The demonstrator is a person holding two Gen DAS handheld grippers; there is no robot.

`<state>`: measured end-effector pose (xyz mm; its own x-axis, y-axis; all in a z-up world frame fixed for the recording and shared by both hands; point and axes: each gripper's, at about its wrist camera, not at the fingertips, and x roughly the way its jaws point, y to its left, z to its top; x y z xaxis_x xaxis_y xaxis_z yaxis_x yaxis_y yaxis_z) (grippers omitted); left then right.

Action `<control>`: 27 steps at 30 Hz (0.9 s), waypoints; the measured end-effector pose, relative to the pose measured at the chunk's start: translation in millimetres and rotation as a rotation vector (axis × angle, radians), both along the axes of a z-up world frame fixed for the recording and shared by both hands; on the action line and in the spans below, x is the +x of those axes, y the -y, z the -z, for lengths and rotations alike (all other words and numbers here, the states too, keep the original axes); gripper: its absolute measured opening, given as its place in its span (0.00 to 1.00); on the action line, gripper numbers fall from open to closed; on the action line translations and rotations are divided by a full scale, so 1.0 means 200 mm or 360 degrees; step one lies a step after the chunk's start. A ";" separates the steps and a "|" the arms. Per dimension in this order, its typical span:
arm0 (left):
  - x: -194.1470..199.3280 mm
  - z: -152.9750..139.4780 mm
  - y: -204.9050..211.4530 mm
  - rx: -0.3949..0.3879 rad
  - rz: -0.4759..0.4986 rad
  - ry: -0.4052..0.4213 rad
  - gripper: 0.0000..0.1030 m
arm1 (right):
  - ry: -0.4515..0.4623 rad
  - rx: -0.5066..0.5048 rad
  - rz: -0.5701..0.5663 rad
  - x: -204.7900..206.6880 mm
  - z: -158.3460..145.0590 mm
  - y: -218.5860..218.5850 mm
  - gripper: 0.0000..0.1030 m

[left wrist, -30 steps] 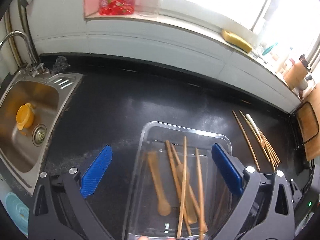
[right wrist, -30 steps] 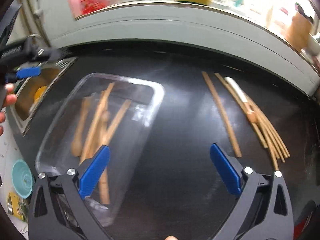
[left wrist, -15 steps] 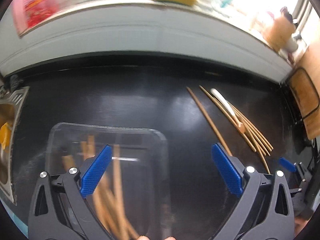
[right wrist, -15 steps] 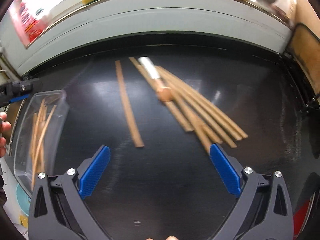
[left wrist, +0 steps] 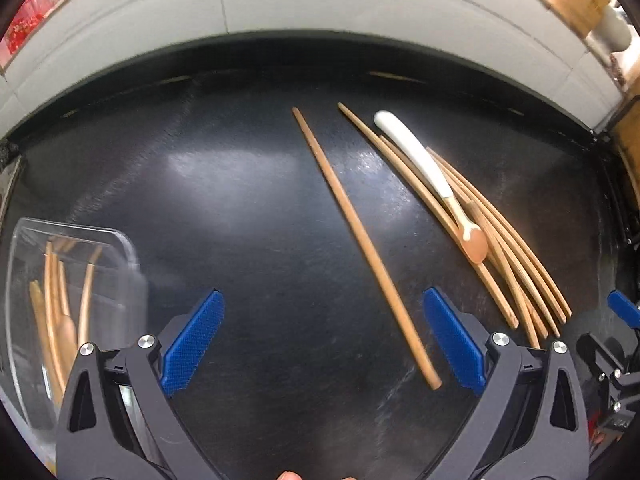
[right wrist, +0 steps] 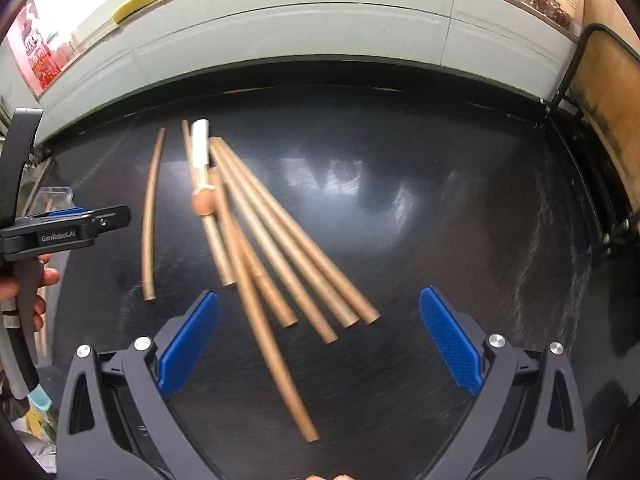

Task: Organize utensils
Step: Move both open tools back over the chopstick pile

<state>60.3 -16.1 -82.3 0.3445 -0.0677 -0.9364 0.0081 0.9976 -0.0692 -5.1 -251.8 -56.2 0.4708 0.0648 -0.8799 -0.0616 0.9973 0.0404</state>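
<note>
Black countertop [left wrist: 240, 184] fills the left wrist view, backed by a pale tiled wall along the far edge. The left gripper [left wrist: 324, 336] hangs low over the counter with its blue pads [left wrist: 192, 340] spread wide apart and nothing between them. One single chopstick [left wrist: 360, 236] lies alone, running from the far middle toward the near right, its near end just beside the right pad. Farther right lies a fanned bunch of chopsticks [left wrist: 516, 256], with a white-handled spoon [left wrist: 424, 168] resting across them. At the near left stands a clear plastic tray [left wrist: 124, 256] that holds several wooden utensils. The right gripper's blue tip shows at the right edge.

From the right wrist view, the same dark counter [right wrist: 440, 208] spreads out beneath a light wall, and a red packet sits on the far left ledge, its print too blurred to read. The right gripper [right wrist: 320, 340] hovers over the near ends of the bunch of chopsticks [right wrist: 280, 248], pads wide apart and empty. The spoon [right wrist: 202, 176] lies on the far part of the bunch. The single chopstick [right wrist: 150, 216] lies apart to the left. At the left edge a hand [right wrist: 24, 288] grips the left gripper's handle; its side reads "GenRobot.AI".
</note>
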 end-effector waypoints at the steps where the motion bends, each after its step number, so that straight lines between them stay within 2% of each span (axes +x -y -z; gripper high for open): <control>1: 0.01 0.01 0.02 0.0012 0.0002 -0.0011 0.94 | 0.0016 -0.0020 -0.0004 0.02 0.00 0.03 0.94; 4: 0.05 0.07 0.08 0.0082 -0.0014 -0.0040 0.94 | 0.0036 -0.0067 -0.0047 0.08 0.02 0.08 0.94; 10: 0.10 0.14 0.08 0.0117 -0.0109 -0.0112 0.94 | 0.0044 -0.0123 -0.0233 0.26 0.10 0.09 0.94; 12: 0.11 0.14 0.08 0.0131 -0.0131 -0.0102 0.94 | 0.0043 -0.0103 -0.0303 0.30 0.12 0.08 0.94; 20: 0.19 0.15 0.07 0.0126 -0.0201 -0.0068 0.94 | 0.0029 -0.0255 -0.0607 0.38 0.23 0.01 0.94; 24: 0.22 0.15 0.05 0.0128 -0.0214 -0.0060 0.95 | 0.0062 -0.0205 -0.0691 0.43 0.26 -0.05 0.94; 27: 0.20 0.16 0.04 0.0134 -0.0221 -0.0046 0.95 | -0.0026 -0.0091 -0.0695 0.49 0.28 -0.08 0.94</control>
